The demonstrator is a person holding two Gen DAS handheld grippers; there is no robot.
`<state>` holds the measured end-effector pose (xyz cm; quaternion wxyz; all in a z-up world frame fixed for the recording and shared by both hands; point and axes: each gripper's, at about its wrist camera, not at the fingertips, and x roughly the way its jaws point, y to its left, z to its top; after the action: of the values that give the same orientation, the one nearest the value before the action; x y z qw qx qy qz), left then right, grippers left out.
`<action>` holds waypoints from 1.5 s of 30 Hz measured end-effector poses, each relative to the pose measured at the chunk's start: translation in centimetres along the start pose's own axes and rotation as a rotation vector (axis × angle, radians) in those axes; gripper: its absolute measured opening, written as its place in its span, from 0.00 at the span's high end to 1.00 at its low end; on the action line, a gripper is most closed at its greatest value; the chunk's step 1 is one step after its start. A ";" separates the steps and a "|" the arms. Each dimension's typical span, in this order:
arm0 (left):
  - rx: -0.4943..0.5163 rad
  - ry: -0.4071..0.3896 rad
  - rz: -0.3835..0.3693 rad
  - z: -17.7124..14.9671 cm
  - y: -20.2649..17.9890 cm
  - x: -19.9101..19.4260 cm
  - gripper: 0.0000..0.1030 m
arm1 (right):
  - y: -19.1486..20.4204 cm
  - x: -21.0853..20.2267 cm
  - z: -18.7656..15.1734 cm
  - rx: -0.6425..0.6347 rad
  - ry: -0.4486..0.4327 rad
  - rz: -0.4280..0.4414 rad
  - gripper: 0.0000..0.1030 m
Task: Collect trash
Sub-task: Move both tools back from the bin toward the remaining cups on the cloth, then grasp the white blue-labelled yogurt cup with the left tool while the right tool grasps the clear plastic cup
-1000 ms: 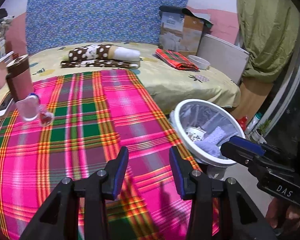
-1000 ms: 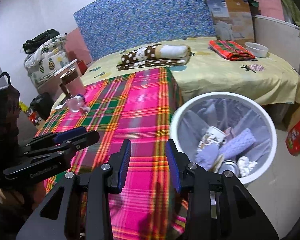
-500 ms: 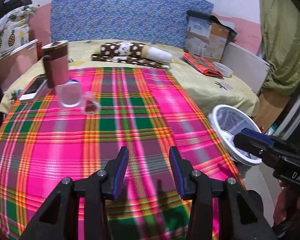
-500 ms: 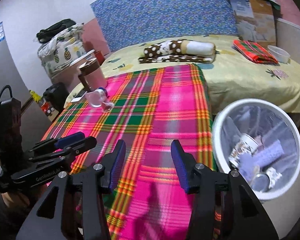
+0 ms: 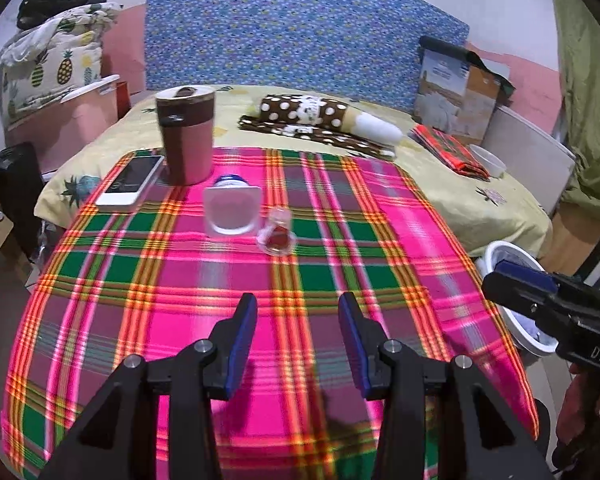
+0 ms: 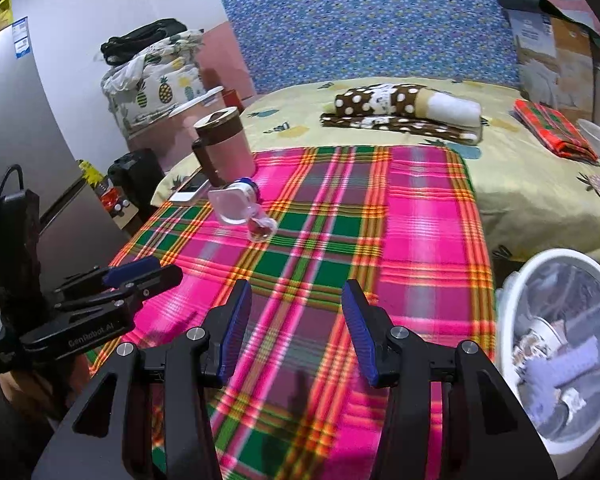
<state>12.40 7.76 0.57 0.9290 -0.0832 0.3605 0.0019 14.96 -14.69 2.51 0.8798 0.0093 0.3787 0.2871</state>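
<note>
A: Left wrist view: the left gripper [image 5: 298, 312] is spread wide, empty, above the plaid cloth [image 5: 188, 292].

B: The right gripper [image 6: 296, 300] too. The clear bottle [image 6: 236, 206] lies far ahead; the trash bin [image 6: 516, 300] is right.

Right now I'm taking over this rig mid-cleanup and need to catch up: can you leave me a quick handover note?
Left gripper: open, empty, above the plaid cloth.
Right gripper: open, empty, above the same cloth.
White bin stands off the cloth's right edge; it already holds a cup, a can and wrappers.
Left to collect: clear plastic bottle lying on its side and the small clear wrapper beside it.
The tumbler and phone do not look like trash.
</note>
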 end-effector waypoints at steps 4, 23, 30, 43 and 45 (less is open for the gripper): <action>-0.012 0.003 0.019 0.9 1.8 0.7 0.57 | 0.9 1.0 0.5 -0.021 0.011 0.010 0.52; -0.046 0.046 0.052 3.8 8.7 5.6 0.57 | 3.6 8.7 2.7 -0.048 0.111 0.023 0.52; -0.053 0.046 0.045 4.4 10.3 6.2 0.57 | 4.0 11.3 3.5 -0.049 0.138 0.028 0.52; -0.036 0.064 0.012 5.5 10.5 8.5 0.57 | 3.9 15.0 4.8 -0.048 0.153 0.030 0.64; -0.029 0.069 0.008 5.6 10.2 9.0 0.57 | 3.9 15.0 4.8 -0.057 0.144 0.020 0.66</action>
<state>22.16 18.16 -2.89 0.9147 -0.0953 0.3927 0.0080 24.45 -2.84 -3.08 0.8472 -0.0326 0.4326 0.3066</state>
